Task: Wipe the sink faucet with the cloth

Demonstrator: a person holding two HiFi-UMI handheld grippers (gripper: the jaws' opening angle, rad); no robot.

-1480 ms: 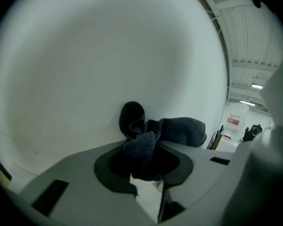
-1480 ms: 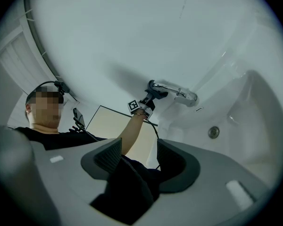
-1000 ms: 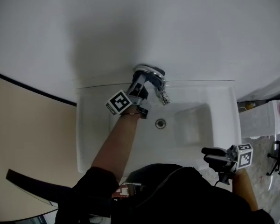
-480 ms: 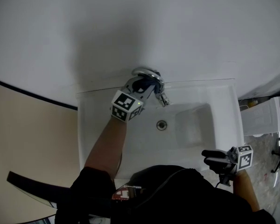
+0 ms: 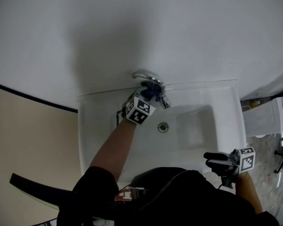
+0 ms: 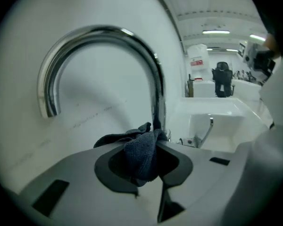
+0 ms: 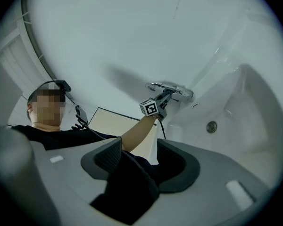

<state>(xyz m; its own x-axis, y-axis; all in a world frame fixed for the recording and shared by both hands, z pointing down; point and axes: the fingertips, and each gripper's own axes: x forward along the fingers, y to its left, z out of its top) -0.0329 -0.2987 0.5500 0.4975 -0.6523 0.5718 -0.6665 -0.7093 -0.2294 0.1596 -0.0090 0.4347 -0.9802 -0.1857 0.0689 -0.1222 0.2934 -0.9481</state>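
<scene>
Faucet (image 6: 154, 62) of arched, shiny chrome, the only one in sight, stands at the back rim of one white sink (image 5: 217, 107), with one slim chrome lever (image 6: 206, 132) near its base; the basin shows a single round drain (image 5: 163, 126). Two grippers share the scene: the left gripper (image 6: 144, 166), its jaws having just been closing, clamps one dark blue-grey cloth (image 6: 140, 152), bunched and folded, right at the foot of the spout; the right gripper (image 7: 139, 161) hovers by the sink's near right corner, well apart from the faucet, its jaws spread wide and empty
</scene>
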